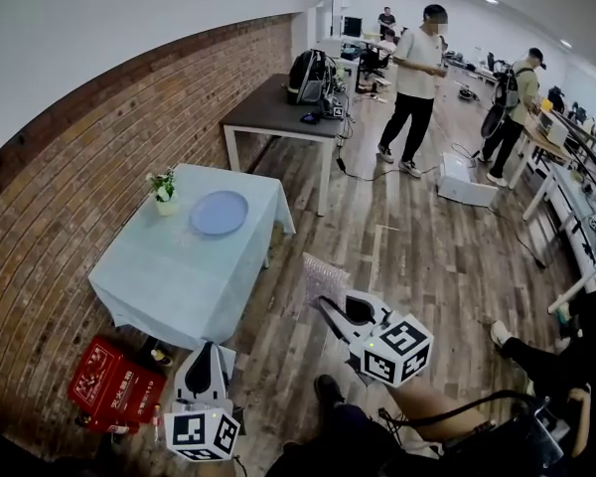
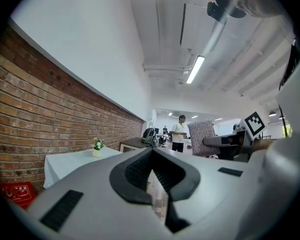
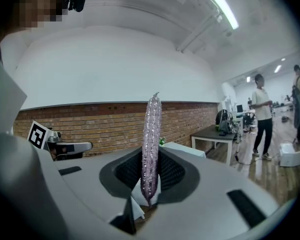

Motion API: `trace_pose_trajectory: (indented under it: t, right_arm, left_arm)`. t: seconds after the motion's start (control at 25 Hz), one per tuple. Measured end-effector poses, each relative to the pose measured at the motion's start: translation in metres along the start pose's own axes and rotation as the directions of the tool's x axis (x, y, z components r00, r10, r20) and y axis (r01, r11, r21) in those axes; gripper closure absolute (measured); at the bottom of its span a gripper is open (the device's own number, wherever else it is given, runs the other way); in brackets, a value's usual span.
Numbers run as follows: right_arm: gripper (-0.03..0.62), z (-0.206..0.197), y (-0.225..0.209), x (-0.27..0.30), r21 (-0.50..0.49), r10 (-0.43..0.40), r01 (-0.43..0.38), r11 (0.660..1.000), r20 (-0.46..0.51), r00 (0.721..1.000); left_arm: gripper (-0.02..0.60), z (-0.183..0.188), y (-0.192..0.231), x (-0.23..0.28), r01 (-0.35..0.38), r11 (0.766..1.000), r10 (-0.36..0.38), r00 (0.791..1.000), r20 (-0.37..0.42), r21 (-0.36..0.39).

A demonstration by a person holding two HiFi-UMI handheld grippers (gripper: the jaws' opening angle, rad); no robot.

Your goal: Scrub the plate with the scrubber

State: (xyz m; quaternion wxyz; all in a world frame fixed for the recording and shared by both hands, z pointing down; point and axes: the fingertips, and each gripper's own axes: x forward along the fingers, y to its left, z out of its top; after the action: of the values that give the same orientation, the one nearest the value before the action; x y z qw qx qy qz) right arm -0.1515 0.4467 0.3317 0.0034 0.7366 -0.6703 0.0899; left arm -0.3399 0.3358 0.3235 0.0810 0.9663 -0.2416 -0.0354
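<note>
Right gripper [image 3: 149,183] clamps the scrubber [image 3: 151,134]; left gripper [image 2: 152,156], closed, holds nothing. Plate [image 1: 219,212] lies near the bench's [image 1: 159,276] far edge, beside a potted plant [image 1: 164,189].

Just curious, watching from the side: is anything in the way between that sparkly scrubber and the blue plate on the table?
Nothing visible is. The right gripper holds the scrubber above wooden floor, and the plate lies uncovered on the table ahead. The small flower pot stands beside the plate, not across the way.
</note>
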Motion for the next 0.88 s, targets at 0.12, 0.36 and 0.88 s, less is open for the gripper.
trace_pose_trajectory:
  t: [0.12, 0.36, 0.88]
  right_arm:
    - [0.525, 0.001, -0.015, 0.018, 0.012, 0.006, -0.006, 1.0, 0.001, 1.0]
    - [0.523, 0.009, -0.056, 0.056, 0.006, 0.049, -0.049, 0.999, 0.009, 0.999]
    - [0.523, 0.018, -0.166, 0.135, 0.038, 0.138, -0.137, 0.99, -0.044, 0.989]
  left_arm:
    - [0.572, 0.0, 0.007, 0.022, -0.026, 1.0, 0.026, 1.0, -0.002, -0.004]
    - [0.572, 0.002, 0.016, 0.08, -0.077, 0.997, 0.077, 0.997, 0.0, 0.001]
    - [0.572, -0.01, 0.022, 0.215, -0.147, 0.989, 0.148, 0.986, -0.075, 0.017]
